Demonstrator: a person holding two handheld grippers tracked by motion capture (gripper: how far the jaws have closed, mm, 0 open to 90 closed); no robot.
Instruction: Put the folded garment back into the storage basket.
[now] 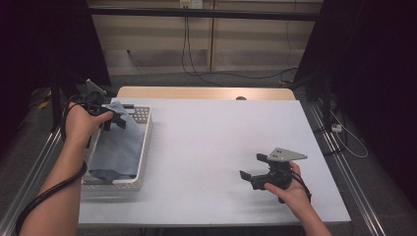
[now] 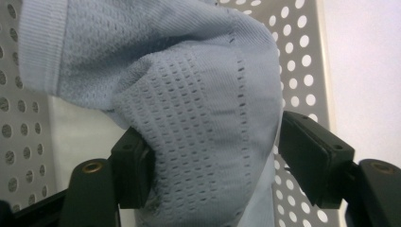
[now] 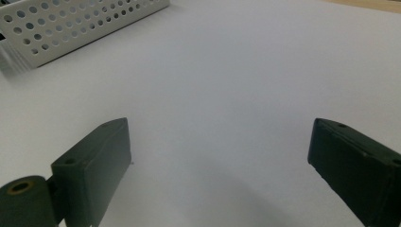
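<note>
**Blue cloth between slackened left jaws, over the white basket**

While spread across the middle of the high view, table (image 1: 211, 142) pale and bare around the right gripper (image 1: 248, 177), held low at lower right with jaws wide apart and nothing between them. At left of that frame, white perforated basket (image 1: 146, 142) lying lengthwise along the table's left edge, with light blue cloth (image 1: 118, 147) draped inside and pulled up at its far end toward the left gripper (image 1: 115, 120), held by a hand (image 1: 81, 125) at upper left. Behind the table, a wooden strip, dark curtains at both sides and cables down the back wall.

Seen close in the left gripper view: cloth (image 2: 198, 132) bunched between the two black jaws, left pad against the knit, right pad standing just clear of it, so parted partway and no firm pinch; mesh weave and ribbed hem readable, basket wall (image 2: 302, 56) with round holes behind. Left gripper (image 2: 213, 156) aimed down into the basket.

Seen in the right gripper view: right gripper (image 3: 220, 151) gaping over plain table (image 3: 227, 71), basket corner (image 3: 71, 23) at upper left, well apart.
</note>
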